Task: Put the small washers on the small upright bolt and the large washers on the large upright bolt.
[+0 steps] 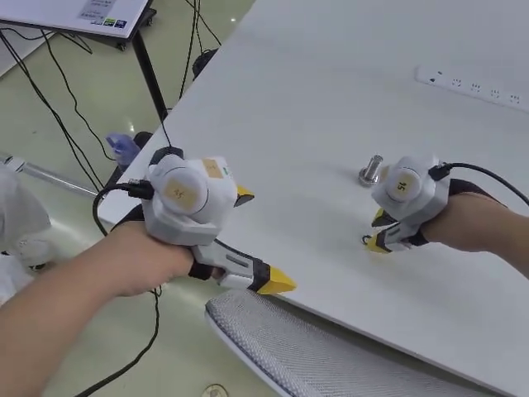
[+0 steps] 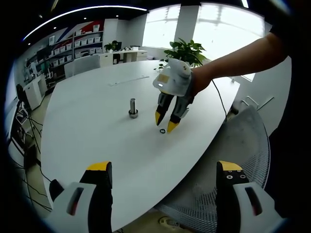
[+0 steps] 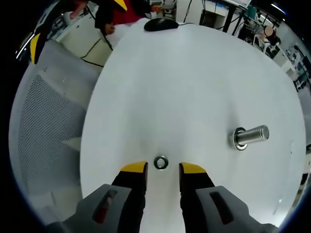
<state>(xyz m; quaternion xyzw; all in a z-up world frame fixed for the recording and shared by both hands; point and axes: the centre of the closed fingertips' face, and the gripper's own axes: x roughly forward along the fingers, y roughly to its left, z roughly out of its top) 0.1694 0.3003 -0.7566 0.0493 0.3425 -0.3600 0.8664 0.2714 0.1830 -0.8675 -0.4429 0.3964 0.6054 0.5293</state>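
Observation:
One steel bolt stands upright on its head on the white table. My right gripper points down at the table just in front of the bolt. In the right gripper view its jaws are open, and a small metal washer lies flat on the table right at the gap between the tips, with the bolt off to the right. The left gripper view shows the same washer under the right gripper, beside the bolt. My left gripper is held wide open and empty beyond the table's near edge.
A grey mesh chair back sits below the table's near edge, under my left gripper. A white power strip lies at the far right of the table. Cables trail over the floor at left. A black mouse rests on the table.

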